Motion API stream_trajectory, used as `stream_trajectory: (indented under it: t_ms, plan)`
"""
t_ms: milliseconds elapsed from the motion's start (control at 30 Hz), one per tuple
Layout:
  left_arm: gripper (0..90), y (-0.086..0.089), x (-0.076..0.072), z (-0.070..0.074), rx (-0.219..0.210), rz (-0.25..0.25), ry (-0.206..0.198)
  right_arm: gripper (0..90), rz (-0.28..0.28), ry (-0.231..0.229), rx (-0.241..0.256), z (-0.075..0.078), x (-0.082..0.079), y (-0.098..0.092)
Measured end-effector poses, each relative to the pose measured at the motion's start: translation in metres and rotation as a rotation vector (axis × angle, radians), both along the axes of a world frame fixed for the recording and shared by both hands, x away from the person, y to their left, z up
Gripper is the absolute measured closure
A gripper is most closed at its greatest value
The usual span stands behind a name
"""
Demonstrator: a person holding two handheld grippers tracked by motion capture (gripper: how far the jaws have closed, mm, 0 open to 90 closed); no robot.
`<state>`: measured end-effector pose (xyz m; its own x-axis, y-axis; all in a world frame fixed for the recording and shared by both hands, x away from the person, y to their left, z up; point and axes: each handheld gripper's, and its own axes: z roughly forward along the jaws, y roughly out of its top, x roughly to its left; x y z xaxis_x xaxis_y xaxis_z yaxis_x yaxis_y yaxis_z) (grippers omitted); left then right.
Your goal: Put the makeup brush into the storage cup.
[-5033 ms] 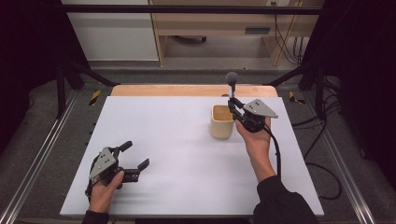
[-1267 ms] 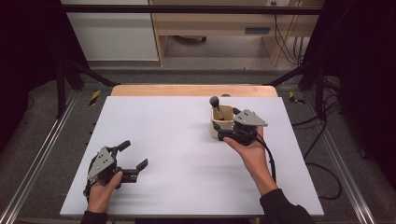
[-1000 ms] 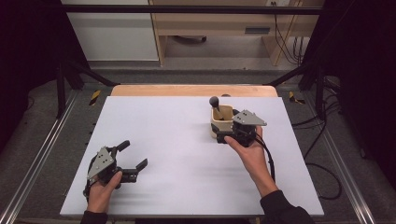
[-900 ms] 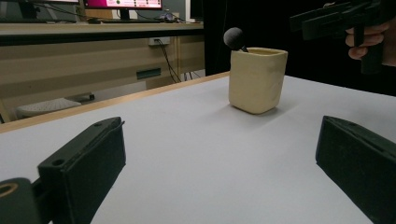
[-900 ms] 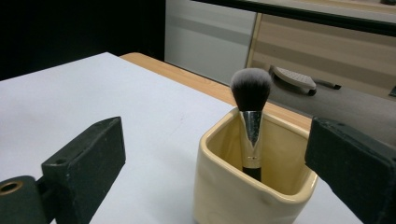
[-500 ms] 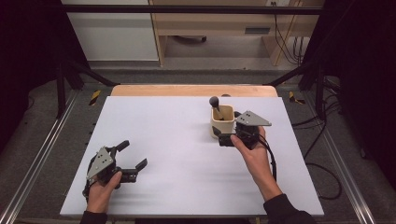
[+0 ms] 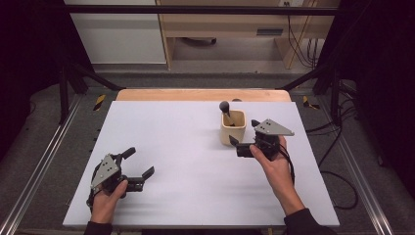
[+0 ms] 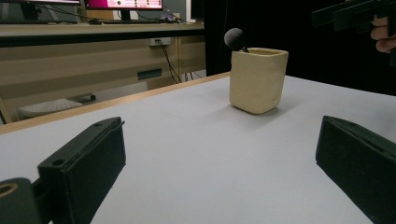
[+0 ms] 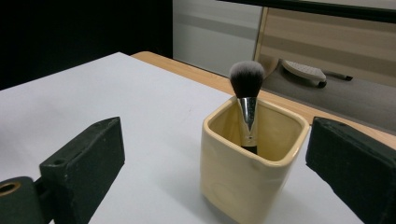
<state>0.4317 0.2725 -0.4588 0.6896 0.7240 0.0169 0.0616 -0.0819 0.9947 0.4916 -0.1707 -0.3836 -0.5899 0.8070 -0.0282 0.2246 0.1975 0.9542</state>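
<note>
Now released, the brush (image 9: 246, 93) stands bristles-up in the cream cup (image 7: 232, 127) at the table's (image 7: 195, 196) one o'clock; the right gripper (image 7: 241, 144) has backed off, jaws apart, job seemingly done. The left gripper (image 7: 138, 164) idles spread at seven o'clock.

Left gripper (image 7: 137, 165) low at the near left, jaws spread wide, held in the left hand (image 7: 108, 197) — right gripper (image 7: 243, 137) farther forward, jaws parted, right forearm reaching in
</note>
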Motion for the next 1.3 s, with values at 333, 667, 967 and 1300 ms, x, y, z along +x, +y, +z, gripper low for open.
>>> stream_trajectory:
  t_ms: [333,667,967,1300]
  plan:
    - [1.3,0.0,0.0,0.0,0.001,0.0,0.001,4.1,-0.008,0.012,0.019,-0.002,-0.009,-0.011]
    - [1.3,0.0,0.0,0.0,0.003,-0.002,-0.002,2.9,-0.025,0.017,0.015,-0.005,-0.018,-0.023]
    - [1.3,0.0,0.0,0.0,0.007,-0.003,-0.001,3.0,-0.049,-0.002,0.01,-0.011,-0.025,-0.033]
    - [1.3,-0.001,0.0,0.0,0.008,-0.006,-0.002,3.4,-0.066,-0.016,0.01,-0.018,-0.032,-0.046]
